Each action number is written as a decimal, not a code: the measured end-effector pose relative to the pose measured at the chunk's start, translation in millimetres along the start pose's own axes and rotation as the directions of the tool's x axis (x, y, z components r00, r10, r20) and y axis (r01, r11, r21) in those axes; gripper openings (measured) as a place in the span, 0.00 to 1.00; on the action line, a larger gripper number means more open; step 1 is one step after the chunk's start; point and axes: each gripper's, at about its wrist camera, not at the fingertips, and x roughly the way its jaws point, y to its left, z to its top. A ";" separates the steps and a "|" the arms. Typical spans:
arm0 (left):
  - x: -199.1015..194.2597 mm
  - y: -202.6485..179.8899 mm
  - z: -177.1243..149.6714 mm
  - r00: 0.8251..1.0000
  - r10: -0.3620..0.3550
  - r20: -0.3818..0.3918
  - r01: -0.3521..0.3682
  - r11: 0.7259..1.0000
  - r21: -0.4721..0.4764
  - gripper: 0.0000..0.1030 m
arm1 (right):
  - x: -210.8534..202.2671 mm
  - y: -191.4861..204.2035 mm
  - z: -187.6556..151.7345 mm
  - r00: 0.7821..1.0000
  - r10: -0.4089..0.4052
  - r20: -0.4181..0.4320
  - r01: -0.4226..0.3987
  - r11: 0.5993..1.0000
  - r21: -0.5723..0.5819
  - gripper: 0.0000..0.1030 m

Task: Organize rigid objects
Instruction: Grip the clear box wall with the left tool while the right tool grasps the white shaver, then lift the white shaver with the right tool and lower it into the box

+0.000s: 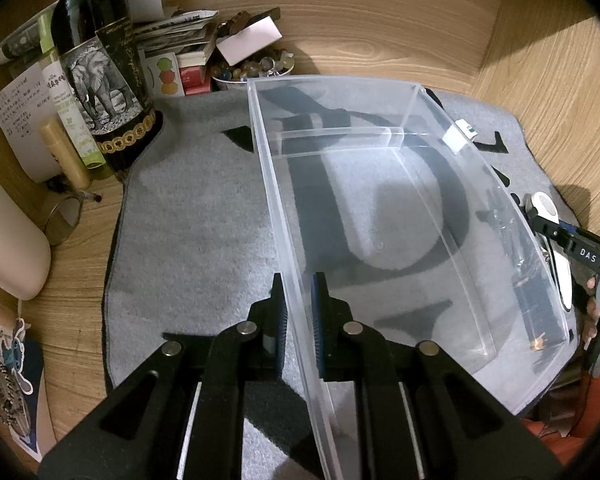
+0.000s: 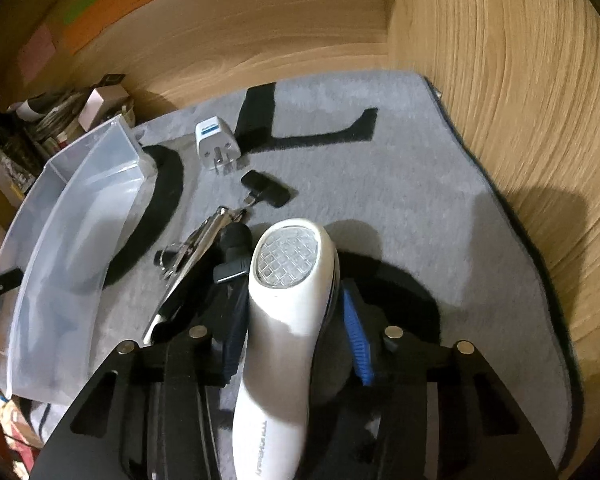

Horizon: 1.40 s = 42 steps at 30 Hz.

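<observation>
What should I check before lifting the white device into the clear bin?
1. Left gripper on the clear plastic bin wall: ok, fingers straddle the near wall.
2. Right gripper on the white handheld device: cannot tell; left pad touches, right pad shows a gap.
3. Bin compartment free: ok, nothing in the large section.
4. Path to bin: not ok, metal clip lies between.
5. White plug adapter and small black clip out of the way: ok, farther back on the grey mat.
</observation>
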 end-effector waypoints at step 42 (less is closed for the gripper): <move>-0.8 3.5 3.2 0.999 -0.002 0.053 0.003 1.000 -0.016 0.11 | -47.1 191.8 65.3 0.928 0.341 0.152 -0.244 0.862 -0.444 0.35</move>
